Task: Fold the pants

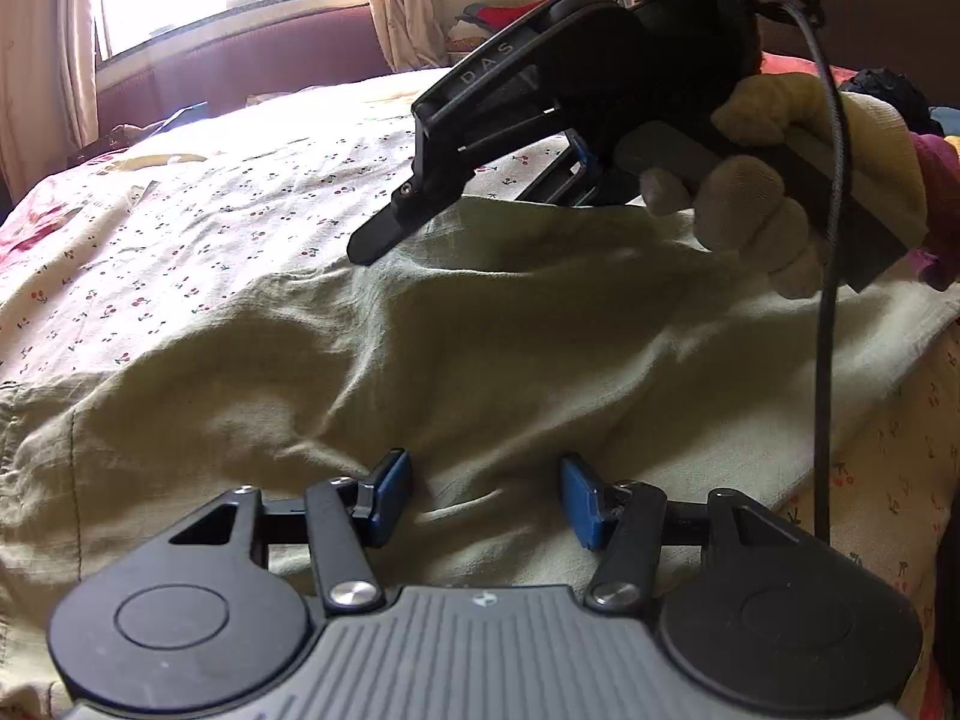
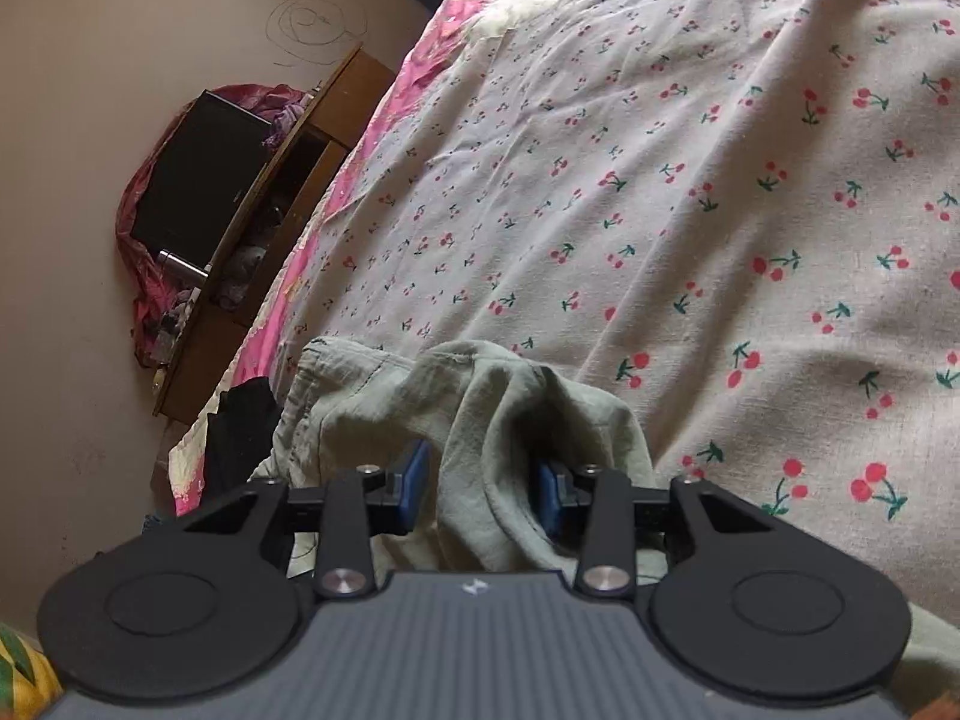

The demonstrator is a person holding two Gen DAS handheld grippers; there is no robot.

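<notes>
Pale green pants (image 1: 480, 336) lie spread and wrinkled on a cherry-print bedsheet (image 1: 198, 228). My left gripper (image 1: 486, 498) is open just above the cloth, blue pads apart, with nothing between them. My right gripper (image 2: 483, 495) has a bunched fold of the pants (image 2: 480, 420) between its blue pads and holds it lifted off the sheet. In the left wrist view the right gripper (image 1: 540, 120) shows at the pants' far edge, held by a gloved hand (image 1: 780, 192).
A black cable (image 1: 828, 300) hangs from the right gripper down across the pants. A window and maroon headboard (image 1: 240, 54) stand beyond the bed. A wooden shelf with a black box (image 2: 198, 174) stands by the wall off the bed's edge.
</notes>
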